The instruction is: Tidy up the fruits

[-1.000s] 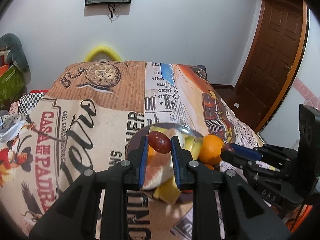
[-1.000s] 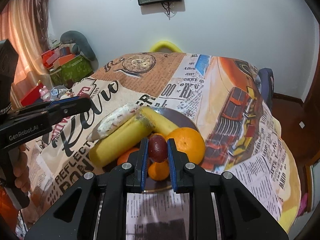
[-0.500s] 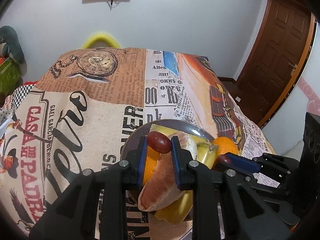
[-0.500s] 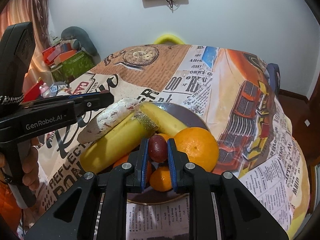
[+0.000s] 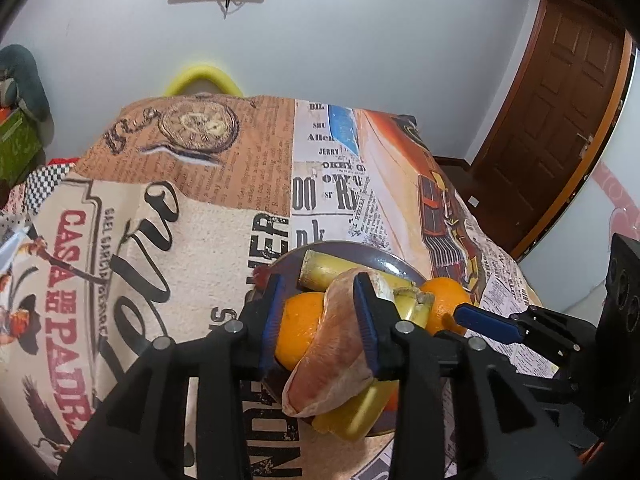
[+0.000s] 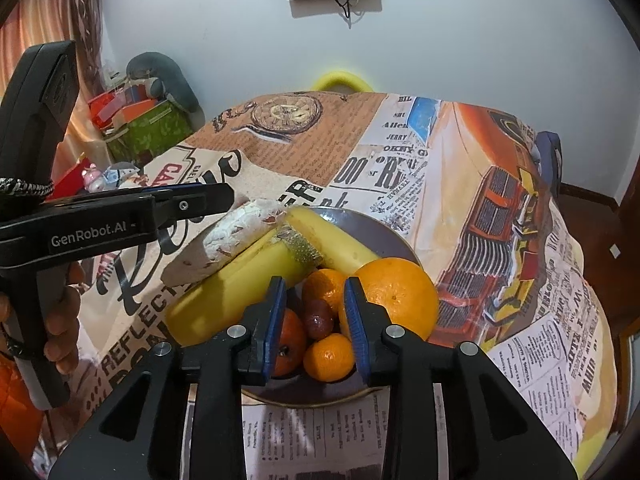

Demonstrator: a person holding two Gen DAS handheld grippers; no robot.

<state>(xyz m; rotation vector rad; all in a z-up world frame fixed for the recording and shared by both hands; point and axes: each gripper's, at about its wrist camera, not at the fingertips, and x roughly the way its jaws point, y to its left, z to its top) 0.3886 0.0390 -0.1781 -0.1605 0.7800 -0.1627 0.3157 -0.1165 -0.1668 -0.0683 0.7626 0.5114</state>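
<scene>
Now both grippers have let go: the left gripper (image 5: 320, 316) and right gripper (image 6: 314, 318) stand spread, and each dark-red grape is out of their grip. One glossy grape (image 6: 318, 319) lies low in the frame's centre on the plate (image 6: 390, 236), among oranges (image 6: 394, 300).

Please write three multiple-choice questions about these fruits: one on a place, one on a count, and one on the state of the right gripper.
1. Where does the dark red fruit lie? A on the plate; B on the tablecloth; C between shut jaws.
2. How many bananas are on the plate? A one; B two; C four.
3. The right gripper is: A open; B shut on an orange; C shut on a banana.
Key: A, it rests among the small oranges; B, two yellow bananas show; A, its jaws stand apart.
</scene>
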